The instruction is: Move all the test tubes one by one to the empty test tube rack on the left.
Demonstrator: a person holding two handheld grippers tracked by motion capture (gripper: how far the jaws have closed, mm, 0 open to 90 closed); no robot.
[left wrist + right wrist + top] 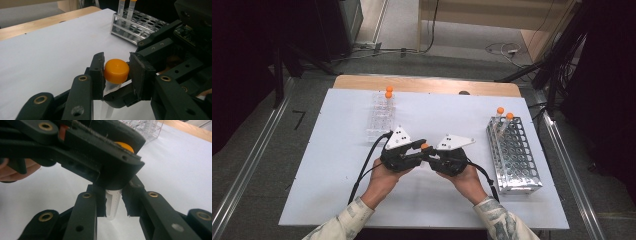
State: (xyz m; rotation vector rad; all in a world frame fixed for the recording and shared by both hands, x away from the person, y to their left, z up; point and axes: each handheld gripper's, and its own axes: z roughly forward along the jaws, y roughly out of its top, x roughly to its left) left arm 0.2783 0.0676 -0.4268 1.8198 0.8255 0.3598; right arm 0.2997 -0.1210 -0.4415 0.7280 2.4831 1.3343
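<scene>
Two hands are meeting over the near middle of the white tabletop [337, 190]. The left tool [116, 71] is clenching the orange screw cap [116, 70] of a clear plastic tube [113, 203]. The right tool [113, 205] is grasping the tube's body just below the cap. Further right, a metal wire rack [517, 160] is standing with two orange-capped tubes [504, 120]. Further back, a clear plastic rack [381, 117] is holding more.

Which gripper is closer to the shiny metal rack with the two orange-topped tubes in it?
Right. The right gripper is at mid-table, on the side of the perforated silver metal rack. The left gripper meets it from the far side, further from that rack.
</scene>
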